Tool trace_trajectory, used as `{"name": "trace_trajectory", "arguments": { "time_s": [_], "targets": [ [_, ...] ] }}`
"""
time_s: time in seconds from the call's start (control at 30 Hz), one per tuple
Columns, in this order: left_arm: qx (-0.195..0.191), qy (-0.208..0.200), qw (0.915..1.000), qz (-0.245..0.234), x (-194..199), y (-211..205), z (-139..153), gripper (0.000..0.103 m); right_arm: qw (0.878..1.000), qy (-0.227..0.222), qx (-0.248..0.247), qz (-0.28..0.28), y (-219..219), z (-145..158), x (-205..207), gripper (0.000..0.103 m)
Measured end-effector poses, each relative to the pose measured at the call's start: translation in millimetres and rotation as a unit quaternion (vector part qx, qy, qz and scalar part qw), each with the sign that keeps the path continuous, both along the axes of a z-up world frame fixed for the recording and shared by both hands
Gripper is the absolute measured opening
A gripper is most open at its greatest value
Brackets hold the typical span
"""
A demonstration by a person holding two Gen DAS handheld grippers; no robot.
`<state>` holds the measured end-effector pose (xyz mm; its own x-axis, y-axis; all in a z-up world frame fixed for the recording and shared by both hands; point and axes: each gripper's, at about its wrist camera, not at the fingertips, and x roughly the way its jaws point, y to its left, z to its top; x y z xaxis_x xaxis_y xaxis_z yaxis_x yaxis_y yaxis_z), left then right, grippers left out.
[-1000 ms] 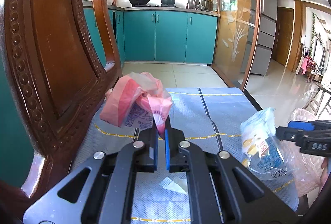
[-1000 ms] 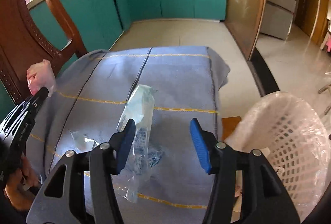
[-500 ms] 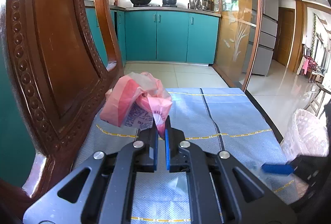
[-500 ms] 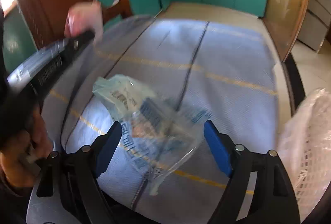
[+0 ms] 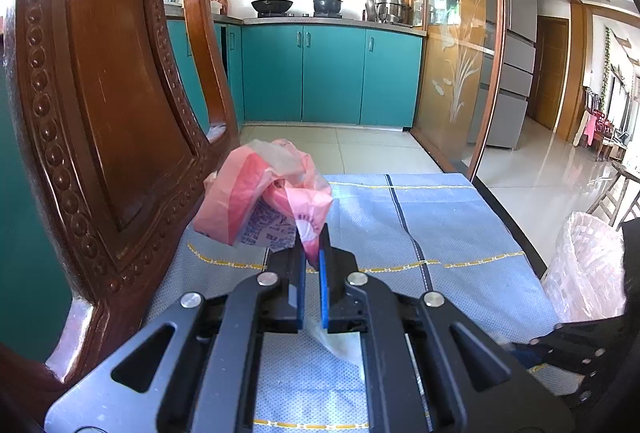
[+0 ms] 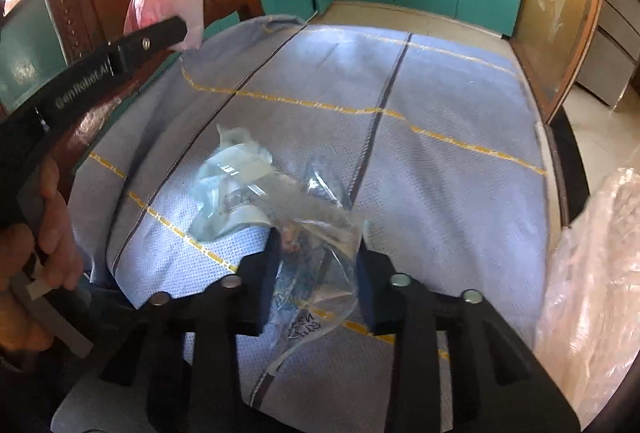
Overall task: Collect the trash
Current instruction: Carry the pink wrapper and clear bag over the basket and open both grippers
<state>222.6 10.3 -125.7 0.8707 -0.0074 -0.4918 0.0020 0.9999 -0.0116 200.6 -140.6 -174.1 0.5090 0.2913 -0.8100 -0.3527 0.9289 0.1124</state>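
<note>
Table (image 6: pixel 440 121) under blue cloth; all places reckoned from it.

Right gripper (image 6: pixel 318 261) has come down over the table's near edge, and its jaws have just been closing. They now pinch the clear wrapper (image 6: pixel 316 233) between them. A second ago that wrapper hung upright; now it lies on the cloth. Judgement: a re-grip, with the trip to the bin (image 6: pixel 592 265) off the table's right edge not yet made.

Left gripper (image 5: pixel 311 257), unmoved, holds jaws narrow on the pink bag (image 5: pixel 264 201), above the table's left side by the chair (image 5: pixel 100 93).

Wrapper's long axis runs from near edge toward the middle, slanting left; crumpled pale end points away.
</note>
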Motion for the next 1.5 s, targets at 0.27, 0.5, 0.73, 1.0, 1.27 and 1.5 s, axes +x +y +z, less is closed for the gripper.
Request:
{"name": "trace_trajectory", "arguments": {
  "time_s": [0.27, 0.5, 0.73, 1.0, 1.27, 1.5],
  "targets": [
    [0.023, -0.048, 0.9986, -0.009, -26, -14, 13, 0.007, 0.996, -0.07, 0.03, -0.052, -43, 52, -29, 0.03],
    [0.046, -0.083, 0.9939, -0.056, -71, -49, 37, 0.007, 0.981, -0.136, 0.062, -0.119, -108, 102, -62, 0.03],
    [0.039, -0.09, 0.9835, -0.152, -101, -109, 52, 0.007, 0.961, -0.185, 0.074, -0.193, -175, 132, -97, 0.03],
    [0.034, -0.074, 0.9624, -0.259, -112, -203, 40, 0.006, 0.94, -0.207, 0.059, -0.265, -234, 143, -134, 0.03],
    [0.031, -0.038, 0.9519, -0.302, -104, -250, 21, 0.006, 0.931, -0.187, 0.055, -0.308, -271, 119, -148, 0.03],
    [0.023, -0.006, 0.9485, -0.316, -87, -274, 12, 0.006, 0.929, -0.174, 0.057, -0.323, -280, 106, -140, 0.03]
  ]
}}
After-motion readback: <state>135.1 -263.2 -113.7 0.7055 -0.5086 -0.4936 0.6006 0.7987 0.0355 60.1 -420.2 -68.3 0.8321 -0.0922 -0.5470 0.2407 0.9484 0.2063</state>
